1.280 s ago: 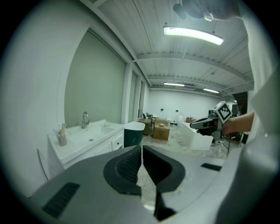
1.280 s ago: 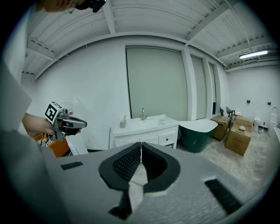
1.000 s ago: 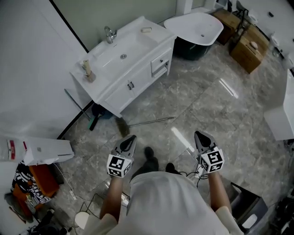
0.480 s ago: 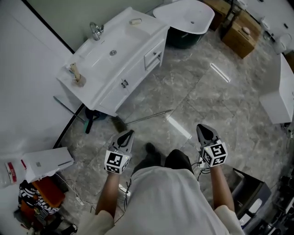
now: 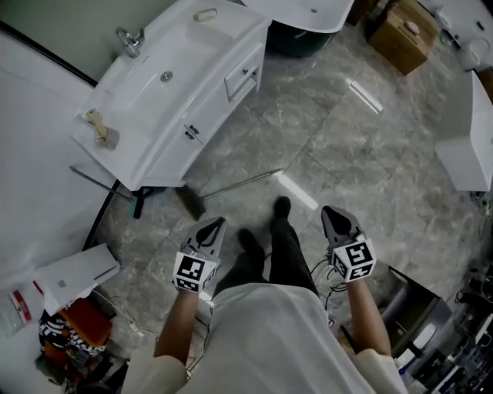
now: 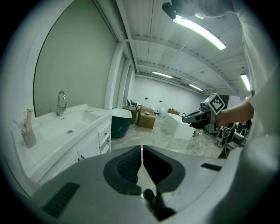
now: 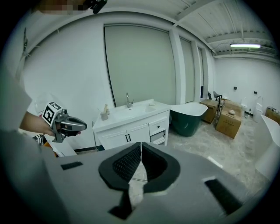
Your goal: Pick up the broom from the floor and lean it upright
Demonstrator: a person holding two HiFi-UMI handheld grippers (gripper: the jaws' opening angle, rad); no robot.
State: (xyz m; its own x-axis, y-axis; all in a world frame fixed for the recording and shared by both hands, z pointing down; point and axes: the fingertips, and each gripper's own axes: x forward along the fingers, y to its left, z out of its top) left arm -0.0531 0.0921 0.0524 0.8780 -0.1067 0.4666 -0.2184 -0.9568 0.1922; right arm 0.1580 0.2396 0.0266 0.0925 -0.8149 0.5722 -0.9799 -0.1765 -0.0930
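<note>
One broom (image 5: 231,187) on the floor. Two grippers, left (image 5: 218,222) and right (image 5: 330,210). Further, one vanity (image 5: 208,104) bearing one tap (image 5: 129,38), one soap (image 5: 204,14) and one cup (image 5: 105,136), plus one tub (image 5: 302,38) and two boxes (image 6: 146,119) (image 6: 130,109).

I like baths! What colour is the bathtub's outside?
The bathtub outside is dark green; clearest in right gripper view.

Broom (image 5: 231,188) lies flat on the floor (image 5: 331,154), dark head leftward.
</note>
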